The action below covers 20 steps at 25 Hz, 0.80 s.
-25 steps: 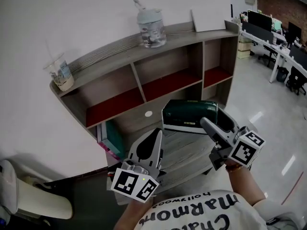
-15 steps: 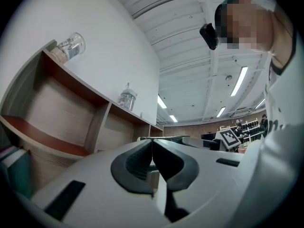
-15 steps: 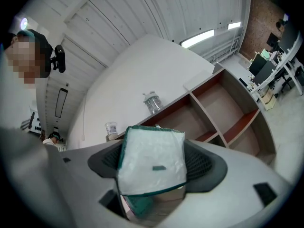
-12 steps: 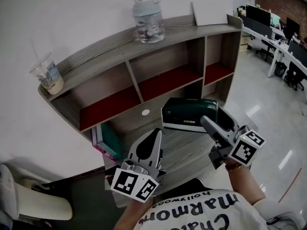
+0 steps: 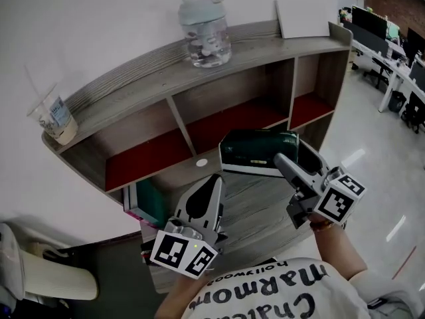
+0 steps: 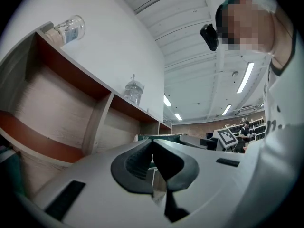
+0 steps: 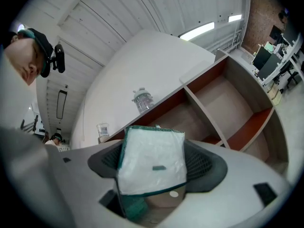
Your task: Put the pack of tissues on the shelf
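Observation:
The pack of tissues [image 5: 255, 153], dark green with a white edge, hangs in front of the middle of the wooden shelf [image 5: 199, 72], held by my right gripper [image 5: 292, 157]. In the right gripper view the pack [image 7: 153, 159] fills the space between both jaws, its white end facing the camera. My left gripper [image 5: 214, 181] hovers lower and to the left over the desk with nothing in it; in the left gripper view [image 6: 152, 148] its jaws meet at the tips.
The shelf has three red-floored compartments [image 5: 236, 118]. On its top stand a lidded water jar [image 5: 202, 28], a plastic cup [image 5: 54, 117] and a white board [image 5: 305, 17]. Books [image 5: 143, 201] sit under the shelf's left end. Office desks and chairs [image 5: 398, 65] are at the far right.
The right gripper has carried the tissue pack a little up and toward the shelf. The head view has shifted closer to the shelf. The left gripper has stayed roughly in place.

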Available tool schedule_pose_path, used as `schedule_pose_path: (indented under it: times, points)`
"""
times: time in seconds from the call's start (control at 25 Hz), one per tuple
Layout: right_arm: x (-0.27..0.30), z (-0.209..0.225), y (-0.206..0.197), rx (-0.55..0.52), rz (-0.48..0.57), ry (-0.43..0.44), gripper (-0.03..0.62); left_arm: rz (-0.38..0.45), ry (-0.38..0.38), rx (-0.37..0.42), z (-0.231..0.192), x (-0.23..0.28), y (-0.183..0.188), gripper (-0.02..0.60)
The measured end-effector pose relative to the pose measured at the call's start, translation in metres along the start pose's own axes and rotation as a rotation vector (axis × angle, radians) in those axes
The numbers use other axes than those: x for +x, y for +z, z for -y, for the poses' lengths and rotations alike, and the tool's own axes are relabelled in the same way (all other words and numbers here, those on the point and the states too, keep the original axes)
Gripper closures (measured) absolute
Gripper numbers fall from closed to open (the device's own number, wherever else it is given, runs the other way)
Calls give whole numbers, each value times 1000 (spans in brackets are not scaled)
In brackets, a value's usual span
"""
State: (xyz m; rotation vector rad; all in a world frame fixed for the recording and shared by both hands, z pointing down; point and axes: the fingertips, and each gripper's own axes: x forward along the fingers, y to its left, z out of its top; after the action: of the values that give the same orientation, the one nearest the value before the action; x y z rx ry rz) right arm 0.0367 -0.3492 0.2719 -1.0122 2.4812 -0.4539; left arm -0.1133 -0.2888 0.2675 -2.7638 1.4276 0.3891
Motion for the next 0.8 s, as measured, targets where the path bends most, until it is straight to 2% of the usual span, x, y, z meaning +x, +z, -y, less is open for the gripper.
schedule_pose_path:
  times: [0.24, 0.52, 0.8]
  points:
    - [35, 17, 8, -26, -22, 46, 212, -3, 44, -1, -17, 23, -3, 563]
    - [63, 34, 5, -76, -43, 50, 212, -7, 97, 11, -37, 32, -5, 563]
    - [77, 45, 0, -62, -44, 57, 210, -20, 129, 18, -50, 36, -8, 563]
